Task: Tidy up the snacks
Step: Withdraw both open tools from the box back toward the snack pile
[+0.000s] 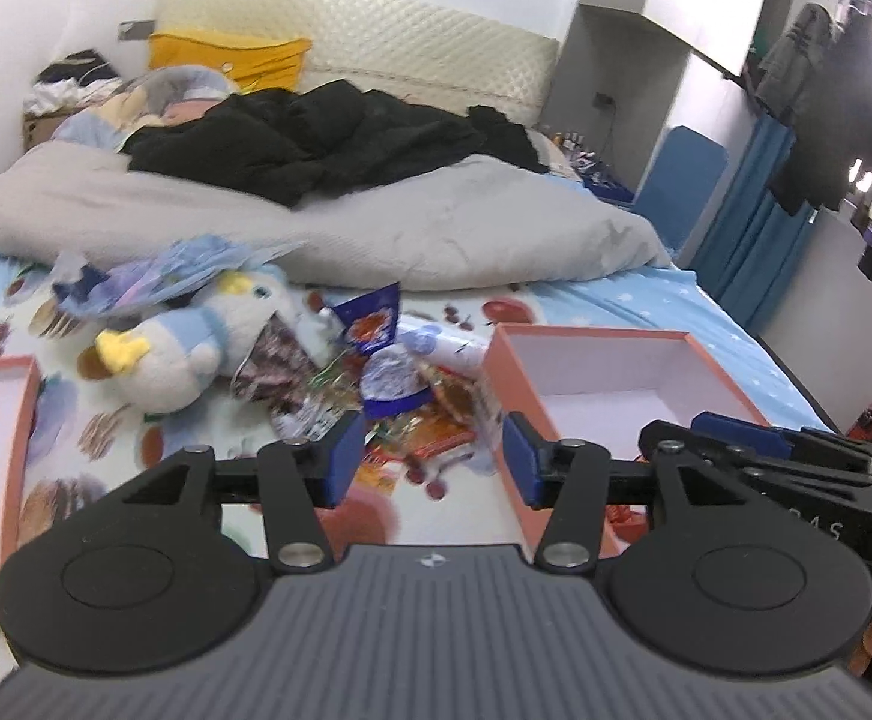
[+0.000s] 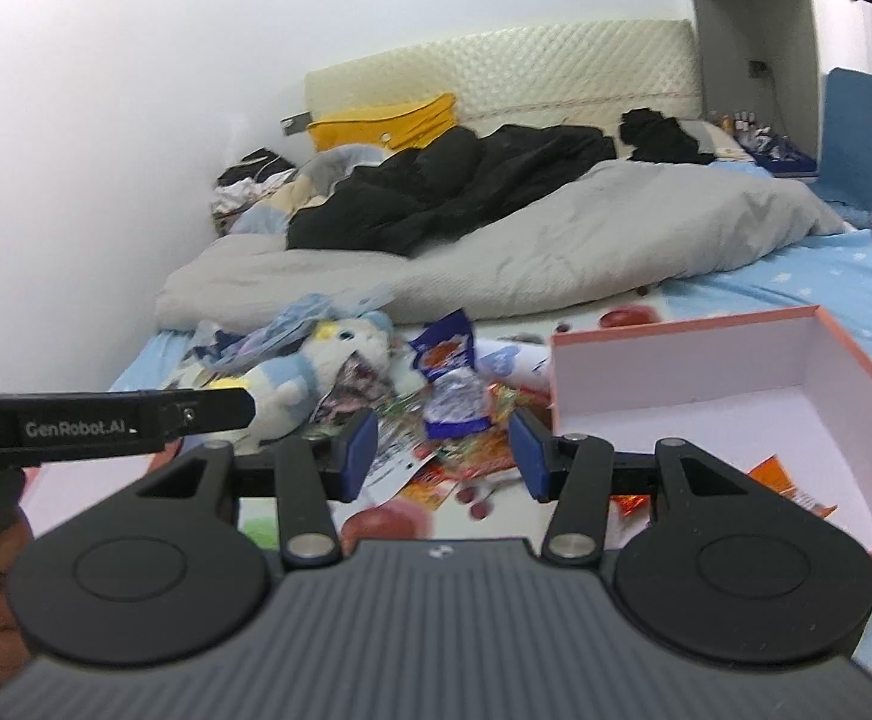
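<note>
nearest, left gripper point(image 1: 429, 461) and right gripper point(image 2: 443, 455) both spread wide, pinching nothing. just beyond the fingertips, mid-frame, snack pile point(image 1: 387, 396) heaped loosely, no single long axis; blue packet point(image 2: 445, 348) upright, tip toward the duvet. right of centre, open pink box point(image 2: 736, 360); farther, plush toy point(image 1: 195, 348), grey duvet point(image 1: 375, 222).

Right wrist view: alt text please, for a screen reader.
The open right gripper hovers empty over a heap of snack packets on a bed, beside an open pink box. A plush toy lies left.
</note>
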### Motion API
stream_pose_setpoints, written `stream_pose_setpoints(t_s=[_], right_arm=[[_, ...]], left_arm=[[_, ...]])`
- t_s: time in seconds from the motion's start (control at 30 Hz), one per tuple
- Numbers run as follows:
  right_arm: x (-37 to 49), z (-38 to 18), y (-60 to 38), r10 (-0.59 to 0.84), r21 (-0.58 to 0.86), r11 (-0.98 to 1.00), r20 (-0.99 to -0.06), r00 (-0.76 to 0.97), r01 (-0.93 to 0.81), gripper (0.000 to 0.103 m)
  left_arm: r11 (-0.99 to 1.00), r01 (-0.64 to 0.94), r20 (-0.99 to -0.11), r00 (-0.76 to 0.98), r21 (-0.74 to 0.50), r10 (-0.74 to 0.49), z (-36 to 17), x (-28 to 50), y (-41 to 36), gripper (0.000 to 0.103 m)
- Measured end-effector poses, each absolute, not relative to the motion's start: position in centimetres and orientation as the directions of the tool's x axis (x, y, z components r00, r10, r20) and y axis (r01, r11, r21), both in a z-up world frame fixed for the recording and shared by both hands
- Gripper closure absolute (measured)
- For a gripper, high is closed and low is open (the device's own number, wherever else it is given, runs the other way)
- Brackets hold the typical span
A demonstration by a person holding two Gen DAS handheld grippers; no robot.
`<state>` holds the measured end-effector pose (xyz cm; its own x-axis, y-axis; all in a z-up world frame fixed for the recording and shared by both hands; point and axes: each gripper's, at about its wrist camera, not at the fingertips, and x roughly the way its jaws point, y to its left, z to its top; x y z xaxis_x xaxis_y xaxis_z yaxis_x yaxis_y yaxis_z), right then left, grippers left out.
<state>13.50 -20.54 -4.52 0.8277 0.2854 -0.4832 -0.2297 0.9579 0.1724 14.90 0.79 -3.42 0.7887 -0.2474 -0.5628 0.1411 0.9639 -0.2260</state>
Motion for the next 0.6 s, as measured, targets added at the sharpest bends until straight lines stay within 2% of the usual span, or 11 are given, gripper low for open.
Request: stream_pose_setpoints(t_s=[0.07,0.13,0.2,0.4,0.43,0.47,0.53,0.6], right_arm=[[13.2,-4.7,-20.1,0.293,0.172,0.956,-0.487,0.823,-0.238,0.052],[12.8,-5.0,-19.6,0.298,0.17,0.954,-0.49,0.819,-0.246,0.052],[12.3,-5.4,-19.1,0.297,0.158,0.955,-0.496,0.816,-0.251,0.052],[11.1,-6.5,-18.8,0.291,0.152,0.957,-0.525,0.8,-0.249,0.05],[11.0,-6.6,-18.8,0.286,0.143,0.958,-0.527,0.8,-0.249,0.036],[10.9,-6.8,-18.8,0.28,0.135,0.96,-0.526,0.803,-0.247,0.018],[10.9,-7.1,-19.1,0.293,0.148,0.956,-0.528,0.797,-0.254,0.005],[11.1,-7.4,-19.2,0.286,0.154,0.958,-0.541,0.791,-0.241,0.005]], left_arm=[[0.967,0.125,-0.564,0.793,-0.221,-0.232,-3.7,14.3,1.5,0.043],[0.97,0.116,-0.559,0.8,-0.213,-0.218,-3.7,13.5,1.8,0.026],[0.974,0.098,-0.55,0.812,-0.203,-0.196,-3.8,12.7,2.1,0.019],[0.978,0.064,-0.568,0.806,-0.201,-0.169,-5.0,11.3,2.8,0.007],[0.978,0.052,-0.567,0.808,-0.2,-0.159,-5.2,11.1,3.1,0.005],[0.979,0.04,-0.568,0.81,-0.2,-0.149,-5.4,11.0,3.3,0.004],[0.978,0.027,-0.569,0.81,-0.207,-0.143,-5.7,10.9,3.7,0.004],[0.978,0.018,-0.579,0.804,-0.21,-0.139,-6.2,11.0,4.0,0.004]])
